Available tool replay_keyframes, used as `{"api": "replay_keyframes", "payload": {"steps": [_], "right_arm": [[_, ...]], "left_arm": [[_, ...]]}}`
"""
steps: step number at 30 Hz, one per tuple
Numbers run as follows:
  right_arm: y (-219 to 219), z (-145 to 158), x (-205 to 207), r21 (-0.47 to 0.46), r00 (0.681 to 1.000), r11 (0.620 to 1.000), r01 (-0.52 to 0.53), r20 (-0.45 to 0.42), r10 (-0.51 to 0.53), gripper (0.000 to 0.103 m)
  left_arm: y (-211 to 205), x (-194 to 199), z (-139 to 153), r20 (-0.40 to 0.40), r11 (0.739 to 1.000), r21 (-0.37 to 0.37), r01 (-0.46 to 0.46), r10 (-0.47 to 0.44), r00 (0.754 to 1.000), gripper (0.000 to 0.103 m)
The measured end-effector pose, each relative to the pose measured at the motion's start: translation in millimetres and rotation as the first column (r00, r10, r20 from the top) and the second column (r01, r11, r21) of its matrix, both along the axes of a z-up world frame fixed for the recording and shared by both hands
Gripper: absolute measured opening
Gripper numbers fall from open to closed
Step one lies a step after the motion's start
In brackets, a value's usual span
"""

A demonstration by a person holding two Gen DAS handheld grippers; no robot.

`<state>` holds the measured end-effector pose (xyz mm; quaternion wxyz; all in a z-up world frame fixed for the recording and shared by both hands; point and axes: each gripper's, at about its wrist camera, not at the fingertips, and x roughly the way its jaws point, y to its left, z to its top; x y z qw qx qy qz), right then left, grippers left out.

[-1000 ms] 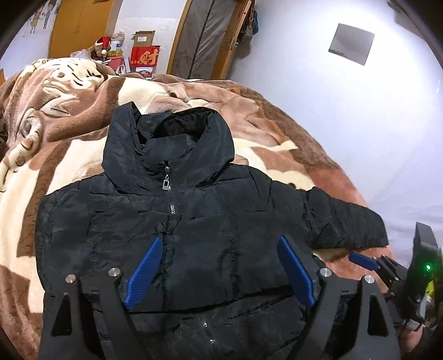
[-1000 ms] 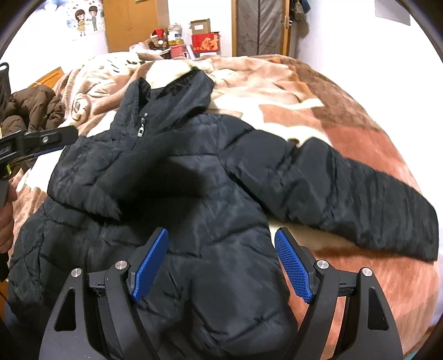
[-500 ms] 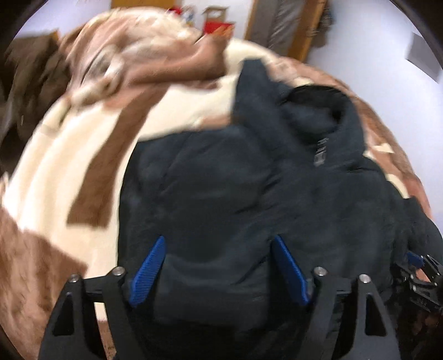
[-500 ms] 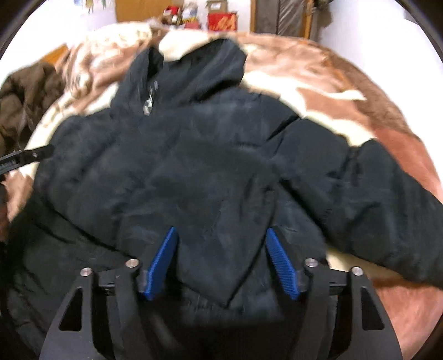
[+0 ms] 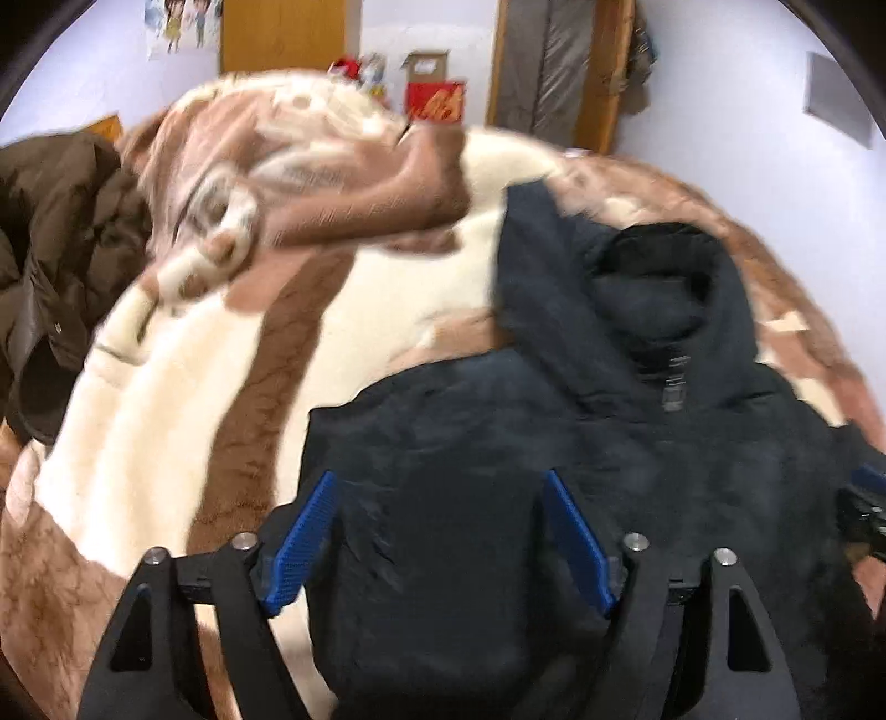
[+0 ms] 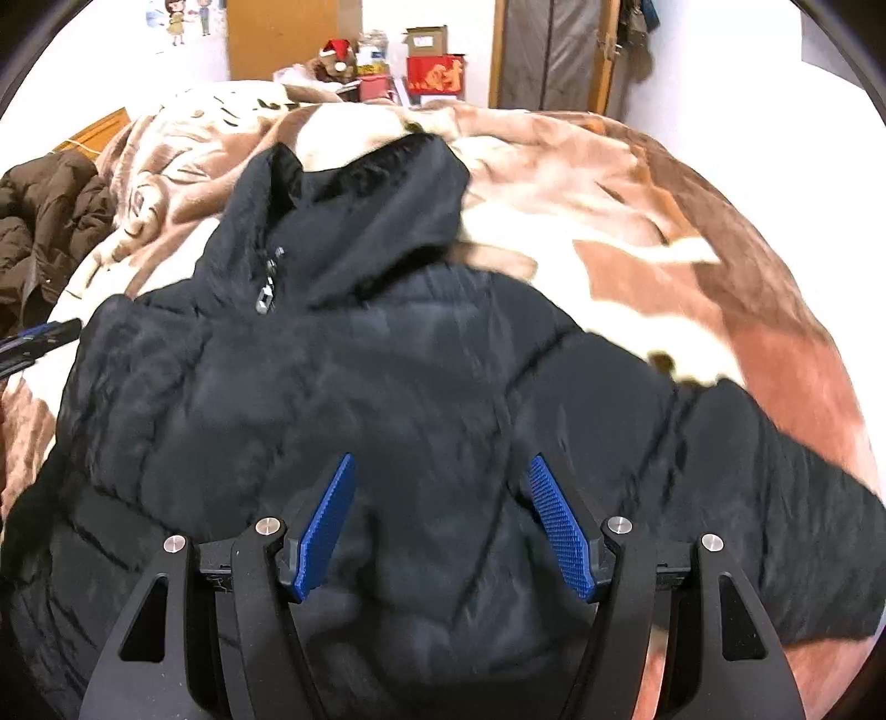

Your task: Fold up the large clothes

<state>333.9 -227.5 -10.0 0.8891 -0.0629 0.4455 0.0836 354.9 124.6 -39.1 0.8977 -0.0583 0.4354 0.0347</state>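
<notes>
A black puffer jacket [image 5: 581, 443] lies face up on a brown and cream blanket [image 5: 232, 343], hood toward the far wall. In the left wrist view my left gripper [image 5: 440, 487] is open, over the jacket's left side near its edge. In the right wrist view the jacket [image 6: 343, 399] fills the middle, its zipper pull [image 6: 266, 299] below the hood and one sleeve [image 6: 775, 498] stretched out to the right. My right gripper [image 6: 440, 476] is open above the jacket's chest. The left gripper's tip [image 6: 39, 338] shows at the left edge.
A brown coat [image 5: 50, 249] is heaped at the left of the bed, also in the right wrist view [image 6: 44, 221]. Boxes and a red carton [image 6: 434, 75] stand beyond the bed by a wooden door [image 6: 282, 36]. A white wall runs along the right.
My left gripper has swung left, from over the jacket's middle to its left side. My right gripper has moved in over the chest. Both stay open.
</notes>
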Motion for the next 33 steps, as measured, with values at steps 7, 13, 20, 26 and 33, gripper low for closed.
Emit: {"api": "replay_keyframes", "payload": {"steps": [7,13,20,26,33], "right_arm": [[1,-62,40,-0.002,0.991,1.000,-0.016,-0.136,0.016,0.051],[4,-64,44,-0.001,0.989,1.000,-0.013,-0.145,0.013,0.051],[-4,-19,1,0.017,0.997,1.000,-0.011,-0.072,0.012,0.051],[-4,-61,6,-0.010,0.986,1.000,-0.028,-0.165,0.026,0.051],[-7,-39,-12,-0.034,0.989,0.999,-0.015,-0.144,0.010,0.051]], "left_arm": [[6,5,-55,-0.066,1.000,-0.009,-0.010,0.009,0.998,0.072],[6,6,-54,-0.074,1.000,0.007,-0.004,0.004,0.997,0.072],[-2,-42,-3,0.033,0.998,-0.063,0.024,-0.022,0.999,0.065],[-13,-40,-47,-0.080,0.998,-0.050,0.036,-0.040,0.996,0.066],[-20,-53,-27,-0.072,0.999,-0.031,0.029,-0.031,0.997,0.066]]}}
